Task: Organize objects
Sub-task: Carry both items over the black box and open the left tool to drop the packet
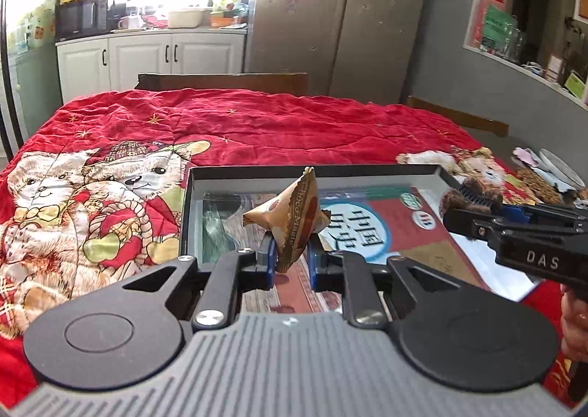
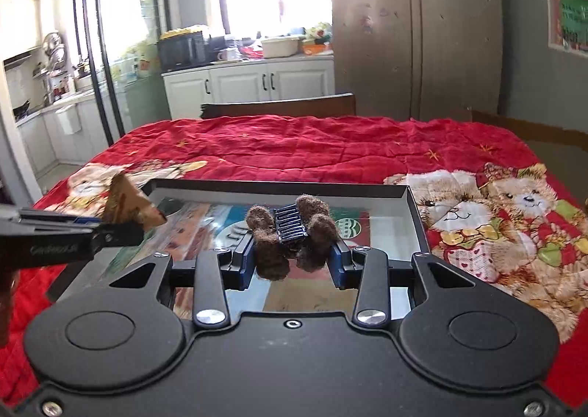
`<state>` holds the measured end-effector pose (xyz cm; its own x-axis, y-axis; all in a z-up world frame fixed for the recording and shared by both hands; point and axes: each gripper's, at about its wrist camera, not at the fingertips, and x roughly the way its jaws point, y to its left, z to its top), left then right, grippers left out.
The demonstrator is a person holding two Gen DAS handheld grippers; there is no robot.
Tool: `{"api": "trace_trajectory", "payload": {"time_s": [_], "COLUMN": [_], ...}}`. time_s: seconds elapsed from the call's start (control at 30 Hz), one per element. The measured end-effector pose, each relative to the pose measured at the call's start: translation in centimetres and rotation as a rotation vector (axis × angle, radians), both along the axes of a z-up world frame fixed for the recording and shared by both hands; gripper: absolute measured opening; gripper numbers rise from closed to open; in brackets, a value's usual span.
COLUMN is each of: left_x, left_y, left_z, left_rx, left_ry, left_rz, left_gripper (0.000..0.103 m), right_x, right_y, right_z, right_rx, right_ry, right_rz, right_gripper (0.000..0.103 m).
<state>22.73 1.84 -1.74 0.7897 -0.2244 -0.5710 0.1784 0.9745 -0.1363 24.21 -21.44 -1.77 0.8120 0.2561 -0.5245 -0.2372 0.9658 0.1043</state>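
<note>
I have both tongs loaded and hanging over the shallow grey-rimmed cardboard box (image 1: 433, 170) that sits on the red teddy-bear quilt (image 1: 257, 123) covering the table. My left gripper (image 1: 290, 251) is clenched on a tan, pyramid-shaped foil snack packet (image 1: 294, 213), pinched near its lower corner so the long axis stands nearly upright, tip pointing up and away from me. My right gripper (image 2: 292, 259) is closed on a fuzzy brown hair claw clip with dark teeth (image 2: 290, 233), its furry lobes pressed between the blue pads. Both items sit directly between their own fingers, above the printed sheet (image 2: 349, 229) lining the box floor, and neither touches it, as far as I can judge. The relation that matters next: the box lies straight beneath and ahead of each tool, the left over its near-left part, the right over its near-right part. I'd judge the coming move to be a short descent and release, keeping the two tools well apart.
</note>
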Motion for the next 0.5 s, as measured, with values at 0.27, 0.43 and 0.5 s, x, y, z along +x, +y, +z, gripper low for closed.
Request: {"api": "trace_trajectory", "payload": {"time_s": [0.27,0.43,0.5], "left_x": [2.7,3.7,3.9], "left_y": [-0.6,-0.9,-0.9], "left_z": [-1.5,-1.9,-2.0], "left_rx": [0.017,0.025,0.032], "left_ry": [0.026,0.031,0.032], "left_rz": [0.026,0.033,0.034], "left_gripper": [0.02,0.02,0.02], "right_x": [3.5,4.1,4.5], "right_y": [0.7,1.3,1.4], "right_z": [-1.6,-2.1,-2.4], "right_rx": [-0.024,-0.039,-0.035], "right_ry": [0.018,0.022,0.03], "right_rz": [0.006,0.013,0.022], "right_gripper": [0.038,0.038,0.038]}}
